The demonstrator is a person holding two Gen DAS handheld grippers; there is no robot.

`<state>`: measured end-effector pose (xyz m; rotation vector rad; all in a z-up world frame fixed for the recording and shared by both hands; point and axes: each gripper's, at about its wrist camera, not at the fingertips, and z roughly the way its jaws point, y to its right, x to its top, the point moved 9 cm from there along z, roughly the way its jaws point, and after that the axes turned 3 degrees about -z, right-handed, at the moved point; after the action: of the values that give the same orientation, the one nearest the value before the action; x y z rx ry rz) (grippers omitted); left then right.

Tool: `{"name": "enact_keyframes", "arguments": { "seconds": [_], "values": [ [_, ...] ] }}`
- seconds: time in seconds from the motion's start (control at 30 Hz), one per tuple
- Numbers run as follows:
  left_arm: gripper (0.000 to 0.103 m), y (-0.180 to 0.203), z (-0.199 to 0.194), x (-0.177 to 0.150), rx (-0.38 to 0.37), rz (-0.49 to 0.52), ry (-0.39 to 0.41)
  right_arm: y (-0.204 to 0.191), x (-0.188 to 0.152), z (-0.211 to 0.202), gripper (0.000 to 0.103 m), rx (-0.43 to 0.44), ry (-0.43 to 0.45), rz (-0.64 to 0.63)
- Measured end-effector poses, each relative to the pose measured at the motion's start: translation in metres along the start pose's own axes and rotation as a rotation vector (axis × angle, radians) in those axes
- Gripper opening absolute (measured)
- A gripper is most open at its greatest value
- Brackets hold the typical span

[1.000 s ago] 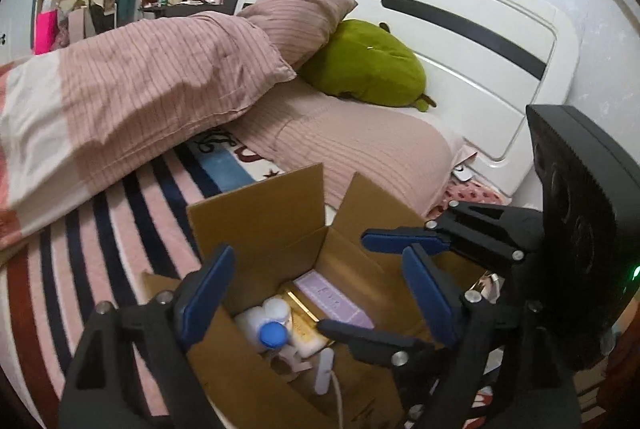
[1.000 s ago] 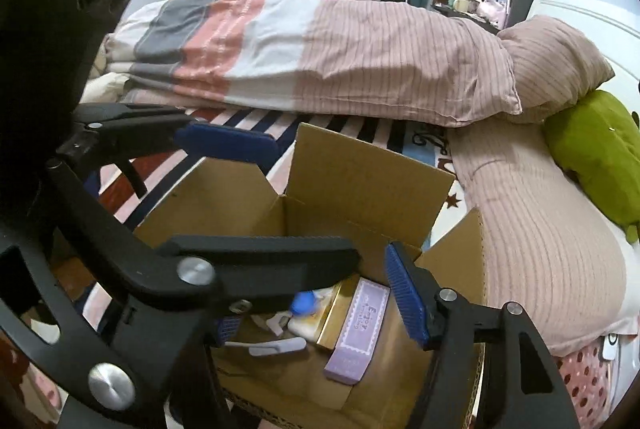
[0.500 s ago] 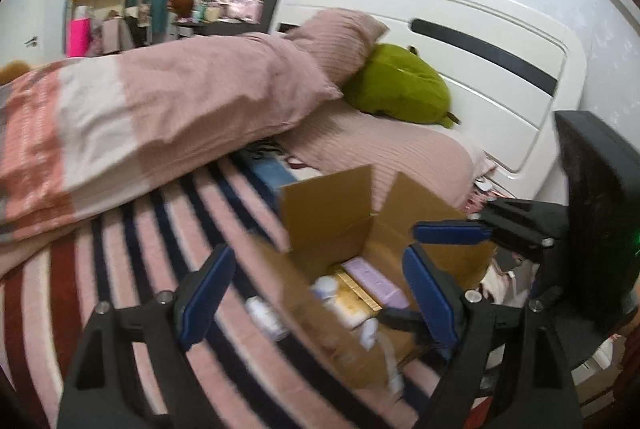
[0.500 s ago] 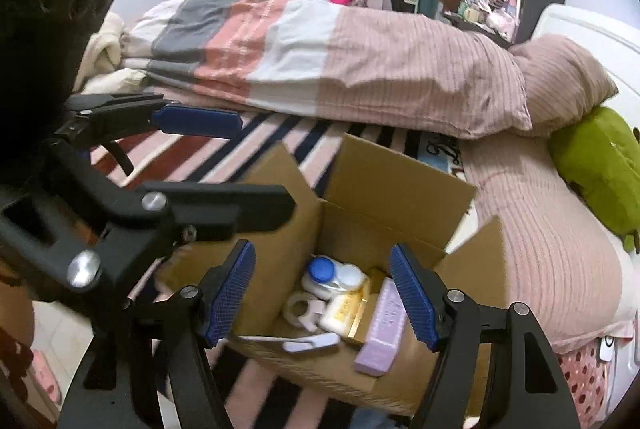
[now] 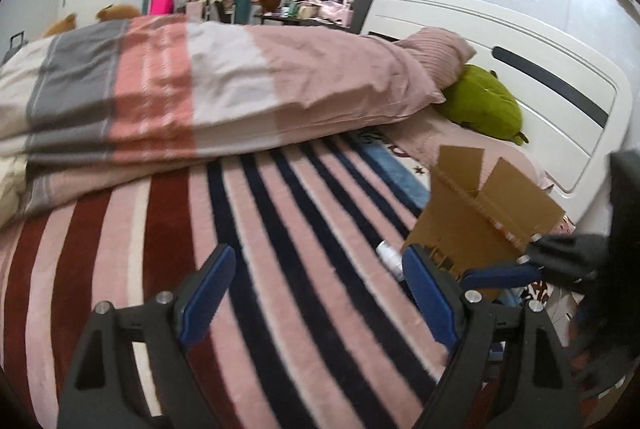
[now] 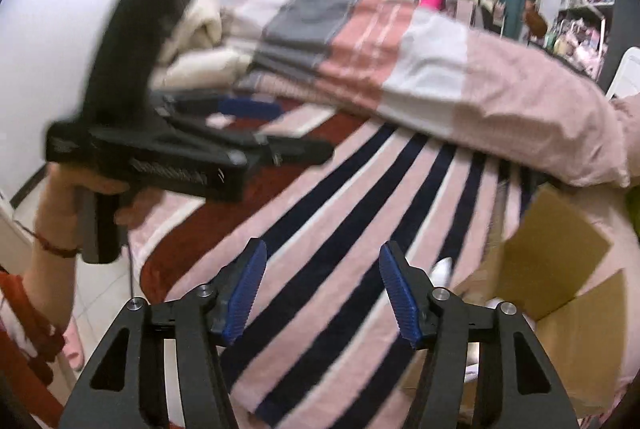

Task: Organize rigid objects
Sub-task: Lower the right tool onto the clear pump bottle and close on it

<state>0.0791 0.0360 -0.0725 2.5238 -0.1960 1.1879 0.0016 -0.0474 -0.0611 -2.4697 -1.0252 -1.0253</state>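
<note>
Both my tools are empty: left tool (image 5: 316,293) spread wide, right tool (image 6: 322,293) just narrowing on nothing. One small white bottle (image 5: 390,256) lies beside the cardboard box (image 5: 480,225) (probably goes in next).

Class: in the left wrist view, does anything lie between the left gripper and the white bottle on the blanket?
Nothing visible: only striped blanket lies between the open left gripper and the white bottle beside the box.

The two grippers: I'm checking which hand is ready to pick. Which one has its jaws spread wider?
The left gripper: its blue pads stand clearly farther apart than those of the right gripper. Both are open over the striped blanket, holding nothing.
</note>
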Motion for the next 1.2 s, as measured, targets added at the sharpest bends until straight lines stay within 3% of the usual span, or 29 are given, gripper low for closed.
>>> {"name": "enact_keyframes", "arguments": {
  "seconds": [0.17, 0.3, 0.43, 0.63, 0.7, 0.8, 0.87, 0.9, 0.97, 1.2],
  "values": [
    [0.083, -0.017, 0.004, -0.021, -0.014, -0.047, -0.017, 0.008, -0.032, 0.073, 0.055, -0.072, -0.204, 0.078],
    [0.084, -0.02, 0.006, -0.027, -0.022, -0.052, -0.02, 0.056, -0.056, 0.116, 0.055, -0.28, -0.299, 0.115],
    [0.084, -0.024, 0.007, -0.029, -0.023, -0.053, -0.022, 0.093, -0.067, 0.125, 0.047, -0.379, -0.311, 0.165],
    [0.083, -0.025, 0.007, -0.032, -0.031, -0.07, -0.022, 0.115, -0.07, 0.125, 0.047, -0.501, -0.308, 0.154],
    [0.084, -0.024, 0.006, -0.032, -0.034, -0.069, -0.019, 0.12, -0.069, 0.128, 0.049, -0.503, -0.314, 0.15],
    [0.083, -0.024, 0.007, -0.031, -0.032, -0.071, -0.019, 0.117, -0.07, 0.139, 0.047, -0.398, -0.326, 0.169],
    [0.083, -0.024, 0.006, -0.031, -0.03, -0.068, -0.019, 0.117, -0.073, 0.146, 0.045, -0.413, -0.343, 0.169],
    [0.084, -0.024, 0.005, -0.032, -0.029, -0.067, -0.018, 0.119, -0.074, 0.149, 0.041, -0.436, -0.344, 0.171],
    [0.083, -0.025, 0.004, -0.032, -0.025, -0.065, -0.018, 0.129, -0.076, 0.151, 0.022, -0.463, -0.345, 0.209],
    [0.083, -0.027, 0.003, -0.032, -0.025, -0.069, -0.018, 0.137, -0.077, 0.156, 0.023, -0.421, -0.302, 0.24]
  ]
}}
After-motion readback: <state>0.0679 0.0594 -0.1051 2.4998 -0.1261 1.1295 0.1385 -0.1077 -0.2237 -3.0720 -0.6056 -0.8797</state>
